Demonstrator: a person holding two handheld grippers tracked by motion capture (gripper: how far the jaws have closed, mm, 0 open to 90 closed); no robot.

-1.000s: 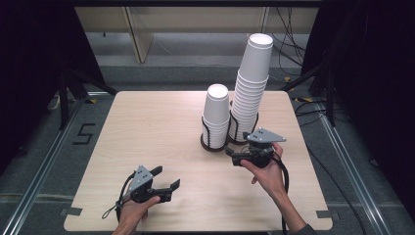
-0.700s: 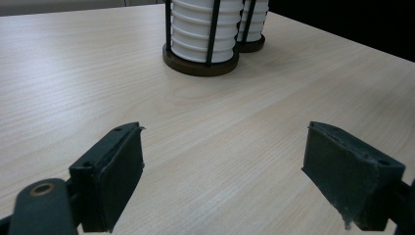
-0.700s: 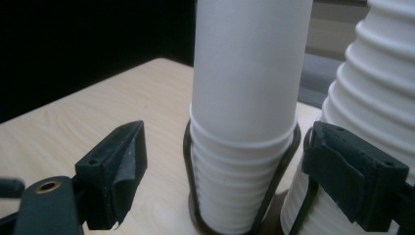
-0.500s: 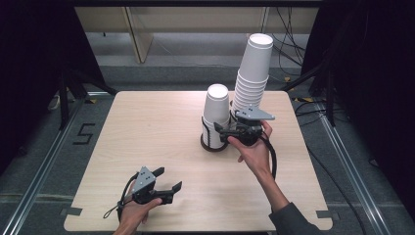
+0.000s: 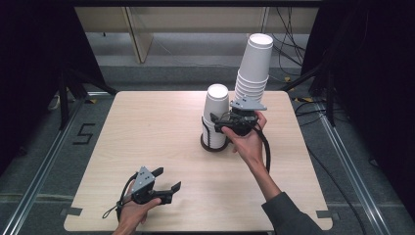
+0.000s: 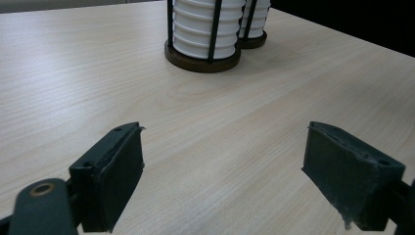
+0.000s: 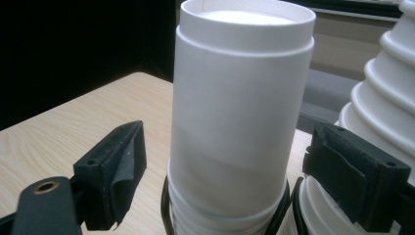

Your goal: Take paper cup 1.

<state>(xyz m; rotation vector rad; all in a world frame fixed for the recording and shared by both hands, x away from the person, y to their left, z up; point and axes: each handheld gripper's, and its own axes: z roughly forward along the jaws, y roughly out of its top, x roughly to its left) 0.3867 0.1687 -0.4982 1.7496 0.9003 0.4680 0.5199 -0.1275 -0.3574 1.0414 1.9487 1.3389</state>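
I hold the right gripper (image 5: 219,124) level at the short stack of white paper cups (image 5: 216,105), its black jaws standing apart on either side of the top cup (image 7: 242,112) without touching it, as the right gripper view shows, so that closing them should catch the cup's wall well below the rolled rim. That stack sits in a black wire holder with a dark round base (image 5: 213,144) near the far middle of the light wooden table (image 5: 122,147); the wire presumably keeps the lower cups down when one is lifted. Just beside it, the tall leaning stack of white paper cups (image 5: 253,66) rises from a second holder. I rest the left gripper (image 5: 165,183) low at the near edge, jaws apart and empty, well clear of both stacks.
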